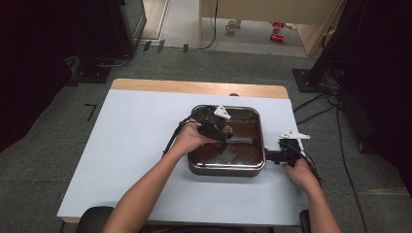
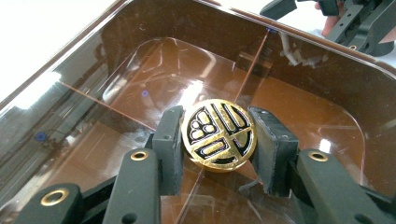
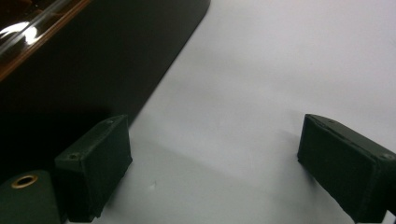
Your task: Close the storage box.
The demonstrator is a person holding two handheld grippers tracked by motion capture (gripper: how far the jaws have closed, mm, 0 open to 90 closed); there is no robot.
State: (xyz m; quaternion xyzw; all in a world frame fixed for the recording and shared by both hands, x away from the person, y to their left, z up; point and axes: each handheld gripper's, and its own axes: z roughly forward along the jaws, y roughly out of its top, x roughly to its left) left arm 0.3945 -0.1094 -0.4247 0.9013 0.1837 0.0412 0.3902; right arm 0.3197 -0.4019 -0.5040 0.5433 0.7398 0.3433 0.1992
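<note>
The pan (image 1: 226, 167) sits centre-right of the high view under its brown glass lid (image 2: 116, 93) — not yet lifted. The left gripper (image 2: 218, 136) is clamped on the gold knob (image 2: 218, 134) mid-frame, so the grasp looks made — raising remains. The right gripper (image 3: 219, 161), jaws wide, rests empty beside the pan.

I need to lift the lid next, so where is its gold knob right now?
The gold knob sits at the centre of the brown glass lid, clamped between the left gripper jaws.
</note>
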